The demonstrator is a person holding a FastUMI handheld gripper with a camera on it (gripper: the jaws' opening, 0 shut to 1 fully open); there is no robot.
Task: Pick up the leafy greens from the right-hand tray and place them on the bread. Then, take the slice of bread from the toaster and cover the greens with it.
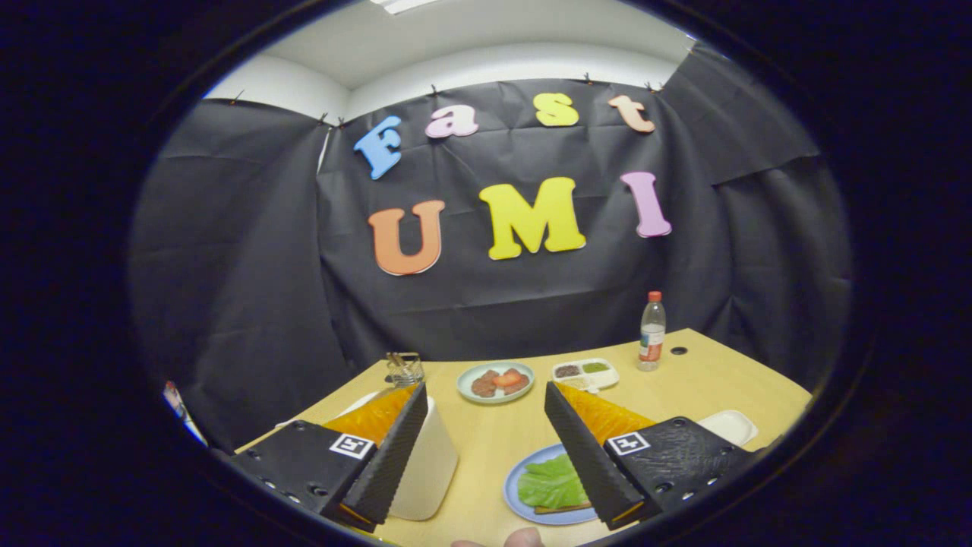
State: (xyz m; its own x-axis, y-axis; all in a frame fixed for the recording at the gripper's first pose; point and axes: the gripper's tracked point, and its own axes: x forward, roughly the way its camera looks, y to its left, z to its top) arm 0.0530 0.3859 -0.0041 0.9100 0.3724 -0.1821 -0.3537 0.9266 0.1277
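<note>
Wooden table (486,441), hand-held gripper (486,403) raised, fingers spread

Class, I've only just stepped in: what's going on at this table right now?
A person is making a sandwich with a handheld gripper. Its fingers are open and hold nothing. The leafy greens already lie on the bread on the blue plate, just by the right finger. The white toaster stands beside the left finger; its slice is hidden from here, so covering the greens is not yet done.

Gripper (482,448) fingers spread apart above table (486,441); leafy greens (550,484) on bread (562,507), blue plate (516,494); white toaster (429,463) alongside.
</note>
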